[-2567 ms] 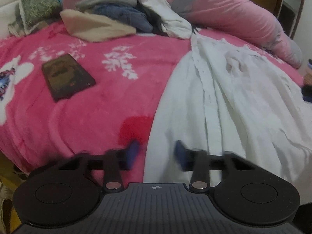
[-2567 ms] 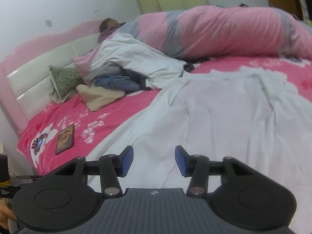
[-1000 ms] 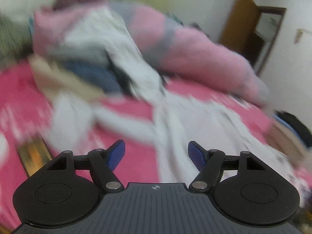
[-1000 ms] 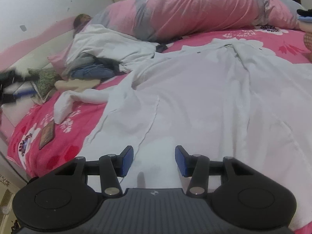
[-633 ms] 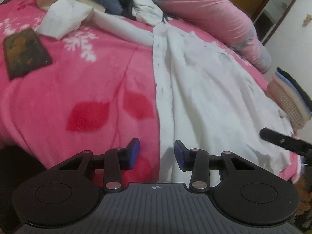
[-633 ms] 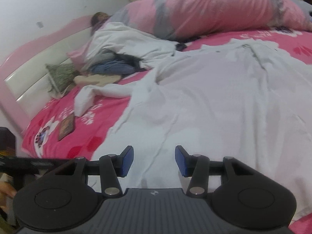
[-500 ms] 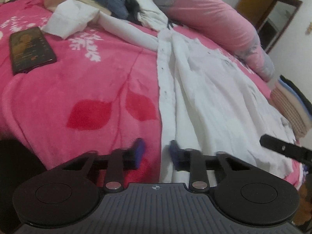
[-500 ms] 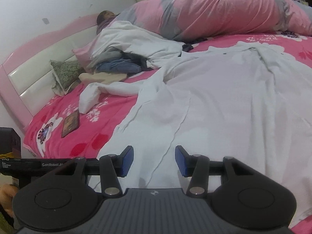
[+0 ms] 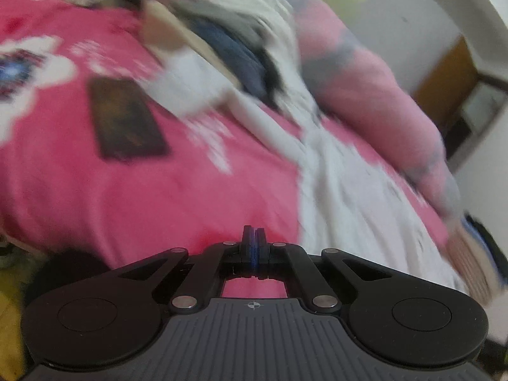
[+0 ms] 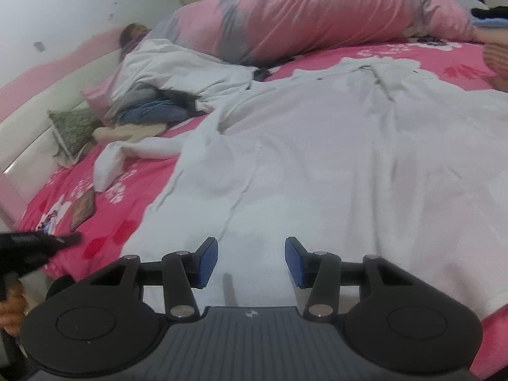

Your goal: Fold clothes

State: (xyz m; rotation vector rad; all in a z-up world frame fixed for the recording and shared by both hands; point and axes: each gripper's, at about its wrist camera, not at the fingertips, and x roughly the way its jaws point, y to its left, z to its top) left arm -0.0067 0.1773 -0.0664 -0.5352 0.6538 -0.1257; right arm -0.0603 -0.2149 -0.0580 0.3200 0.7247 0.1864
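L tool (image 9: 253, 238) has snapped closed since a sec ago, nothing between its pads, over pink bed (image 9: 158, 190); R tool (image 10: 251, 262) half-open, empty, above white shirt (image 10: 349, 165).

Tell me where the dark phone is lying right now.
The dark phone lies flat on the pink bedspread, upper left in the left wrist view, just left of the white shirt's sleeve cuff.

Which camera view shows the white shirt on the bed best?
The right wrist view: the white shirt lies sharp and spread across most of the picture, with one sleeve stretched out to the left. The left wrist view shows only a blurred strip of it at the right.
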